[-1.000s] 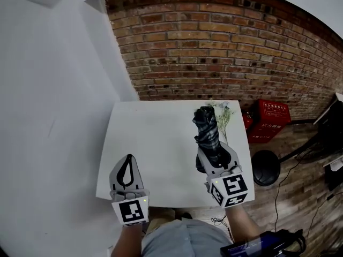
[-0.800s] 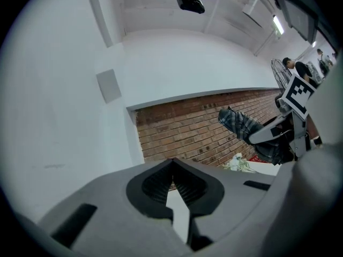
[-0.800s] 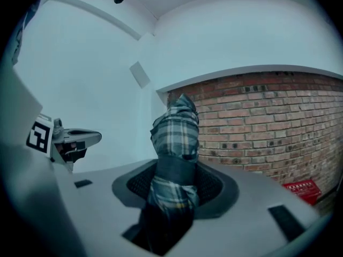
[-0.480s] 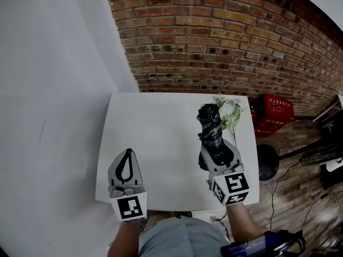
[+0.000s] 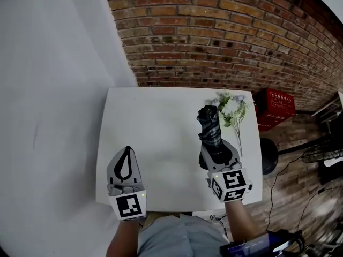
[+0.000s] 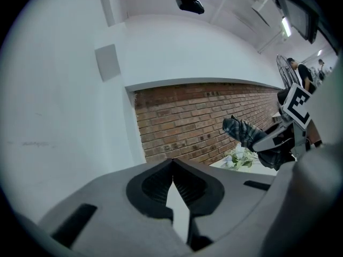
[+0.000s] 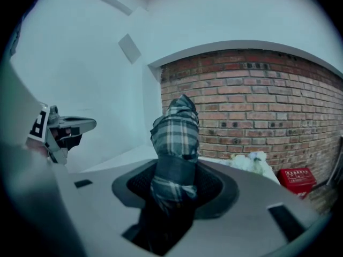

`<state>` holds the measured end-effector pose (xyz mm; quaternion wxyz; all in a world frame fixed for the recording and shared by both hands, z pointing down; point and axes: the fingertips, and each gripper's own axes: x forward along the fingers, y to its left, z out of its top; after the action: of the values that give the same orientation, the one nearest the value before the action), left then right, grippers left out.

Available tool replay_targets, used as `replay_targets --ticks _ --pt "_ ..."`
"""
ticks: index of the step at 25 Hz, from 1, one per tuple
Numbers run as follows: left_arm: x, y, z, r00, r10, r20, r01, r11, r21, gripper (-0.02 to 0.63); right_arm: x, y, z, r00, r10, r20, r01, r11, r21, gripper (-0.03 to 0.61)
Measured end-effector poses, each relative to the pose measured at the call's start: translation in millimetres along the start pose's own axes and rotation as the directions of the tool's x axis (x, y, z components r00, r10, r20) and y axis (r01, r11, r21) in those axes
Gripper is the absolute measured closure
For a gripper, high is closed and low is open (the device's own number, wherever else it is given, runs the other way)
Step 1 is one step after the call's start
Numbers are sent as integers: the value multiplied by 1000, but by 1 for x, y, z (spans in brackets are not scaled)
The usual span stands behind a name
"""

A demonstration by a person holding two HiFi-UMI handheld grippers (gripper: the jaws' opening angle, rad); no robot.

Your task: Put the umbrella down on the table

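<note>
A person in a pale blue-grey shirt is working with two matching hand-held tools. The left tongs and right tongs are both wearing smooth light-grey moulded shells that taper toward the tips. Black ribbed pads are lining the inner faces, tracing a dark teardrop outline on the left pair as seen from above. Each tool is carrying a white cube at its rear, the left cube and right cube both printed with black square markers. A small yellow-green light is glowing near a corner of each cube. Narrow dark rectangular slots are showing in the grey shells.
</note>
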<state>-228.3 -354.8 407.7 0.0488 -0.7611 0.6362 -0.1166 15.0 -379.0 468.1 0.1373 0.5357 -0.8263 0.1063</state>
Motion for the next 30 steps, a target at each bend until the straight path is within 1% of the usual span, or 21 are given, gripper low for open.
replay_targets --ticks 4,10,14,20,30 --pt "5 6 -14 1000 -9 -17 9 1000 -6 606 14 3 -16 999 -9 -33 9 1000 3 390" --pt "9 8 -20 999 -16 -42 16 1000 -3 606 25 -4 -35 996 -16 -86 17 1000 10 388" --pt "13 11 -28 998 -15 -53 15 1000 -4 606 35 -7 -56 991 -19 -129 20 1000 9 388" --pt "17 8 -28 998 -16 -59 16 1000 -2 606 42 -13 -77 984 -19 -179 23 1000 20 388" --pt "24 7 -31 998 -18 -64 17 1000 -4 606 51 -22 -101 972 -24 -234 30 999 20 388"
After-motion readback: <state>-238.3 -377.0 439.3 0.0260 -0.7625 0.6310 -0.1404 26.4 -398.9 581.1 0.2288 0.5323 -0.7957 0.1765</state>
